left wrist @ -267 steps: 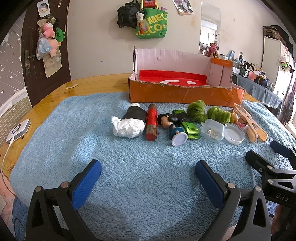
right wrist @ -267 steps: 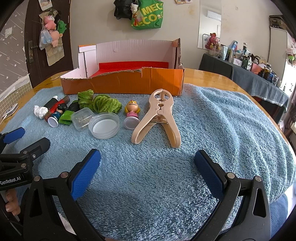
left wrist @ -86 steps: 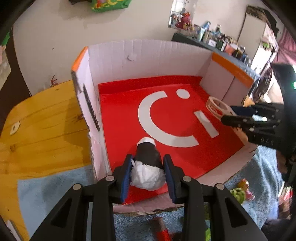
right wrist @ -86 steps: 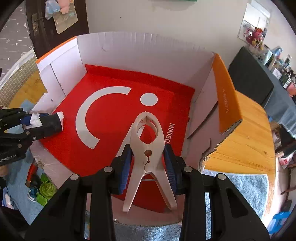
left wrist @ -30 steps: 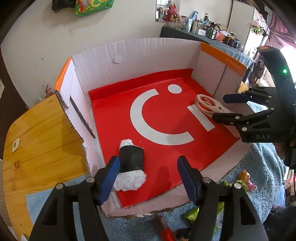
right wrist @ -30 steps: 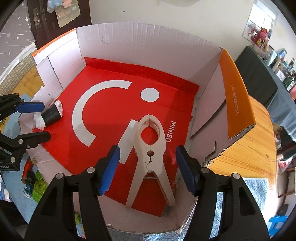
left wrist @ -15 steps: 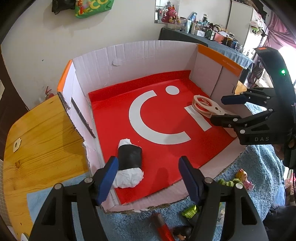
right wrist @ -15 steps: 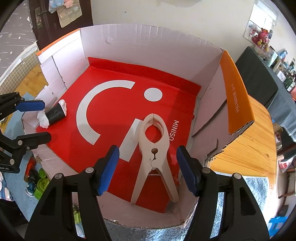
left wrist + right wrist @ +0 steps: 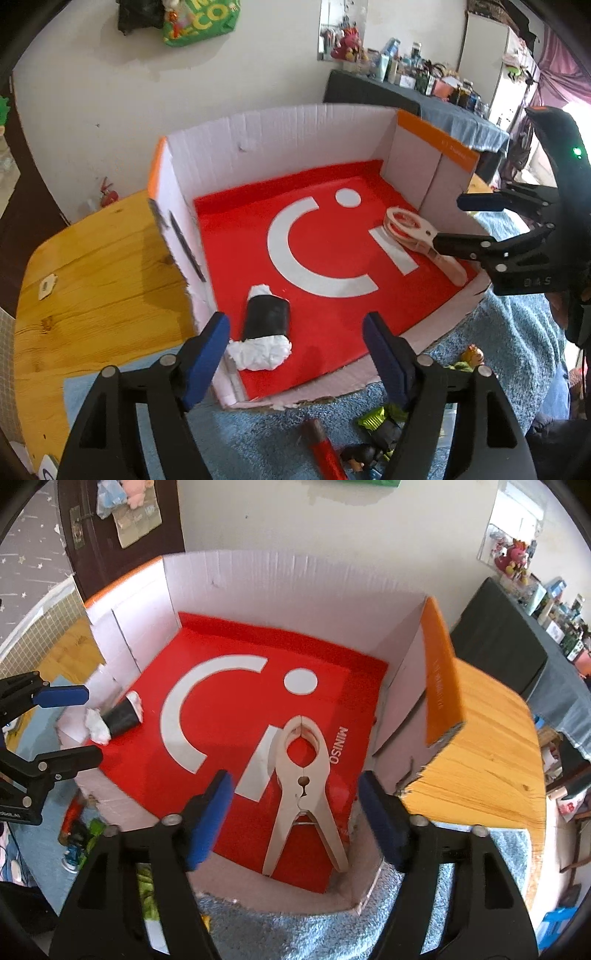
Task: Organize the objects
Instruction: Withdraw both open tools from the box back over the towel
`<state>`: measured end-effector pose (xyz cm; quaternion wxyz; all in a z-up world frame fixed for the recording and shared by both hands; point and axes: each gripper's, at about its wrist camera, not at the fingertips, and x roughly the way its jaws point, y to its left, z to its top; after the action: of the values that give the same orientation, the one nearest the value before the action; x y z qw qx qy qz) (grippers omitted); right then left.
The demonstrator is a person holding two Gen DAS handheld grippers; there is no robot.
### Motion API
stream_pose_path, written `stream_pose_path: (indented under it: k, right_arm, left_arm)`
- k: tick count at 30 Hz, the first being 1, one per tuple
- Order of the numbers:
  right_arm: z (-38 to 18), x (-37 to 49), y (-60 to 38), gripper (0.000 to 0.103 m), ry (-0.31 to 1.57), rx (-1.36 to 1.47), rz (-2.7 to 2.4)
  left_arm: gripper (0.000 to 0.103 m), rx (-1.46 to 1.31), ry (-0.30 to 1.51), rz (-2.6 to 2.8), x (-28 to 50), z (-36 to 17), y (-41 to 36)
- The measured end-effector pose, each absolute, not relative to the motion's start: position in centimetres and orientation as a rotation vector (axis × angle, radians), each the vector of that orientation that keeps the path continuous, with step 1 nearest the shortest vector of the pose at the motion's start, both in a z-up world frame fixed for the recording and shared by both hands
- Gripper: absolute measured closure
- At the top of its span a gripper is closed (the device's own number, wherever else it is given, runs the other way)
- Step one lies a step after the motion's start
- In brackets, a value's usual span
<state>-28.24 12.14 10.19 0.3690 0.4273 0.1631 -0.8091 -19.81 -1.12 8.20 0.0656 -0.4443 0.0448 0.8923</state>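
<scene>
A black roll with white paper ends (image 9: 265, 328) (image 9: 117, 718) lies on the red floor of the cardboard box (image 9: 280, 125) (image 9: 295, 579), near its left wall. My left gripper (image 9: 301, 358) (image 9: 66, 725) hovers just above and in front of it, jaws opening, pads clear of the roll. A beige plastic clamp (image 9: 304, 790) (image 9: 421, 238) lies flat on the box floor at the right. My right gripper (image 9: 295, 814) (image 9: 469, 223) straddles it from above, jaws opening, touching nothing.
A blue towel (image 9: 509, 354) covers the wooden table (image 9: 96, 273) in front of the box. On it lie a red stick (image 9: 321, 446), green items (image 9: 376, 417) and small figures (image 9: 472, 356). A dark sideboard (image 9: 506, 638) stands at the right.
Both grippers have widened and drawn back slightly from the box. The roll and the clamp, released earlier, lie still on the red floor.
</scene>
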Motion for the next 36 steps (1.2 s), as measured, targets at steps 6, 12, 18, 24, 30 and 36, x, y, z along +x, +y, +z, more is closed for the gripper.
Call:
stream_pose_path:
  k: [6,12,18,24,30,36]
  right_arm:
    - [13.1,-26.4,13.5,0.024,0.344,1.021,-2.116]
    - [16.1,-23.5,14.6,0.018,0.304,0.899,-2.167]
    - [17.9,-20.6,16.2,0.011,0.235,0.811,-2.211]
    - [17.8,-17.8,17.4,0.011,0.204,0.773,-2.242]
    - [17.2,-15.3,18.7,0.011,0.177,0.741,-2.268]
    - [15.6,-12.8,19.7,0.006,0.155,0.717,-2.304]
  left_arm:
    - [0.018,-1.252,0.133,2.784,-17.7,10.6,-1.3]
    - [0.013,-1.166,0.110,2.859,-15.1,12.7,-1.3]
    - [0.006,-1.076,0.081,2.919,-12.0,14.1,-0.8]
    - [0.000,-1.005,0.087,2.964,-9.0,14.7,0.0]
    - [0.000,-0.970,0.054,3.000,-6.4,14.5,0.8]
    - [0.000,-0.947,0.001,3.064,-4.0,13.0,0.9]
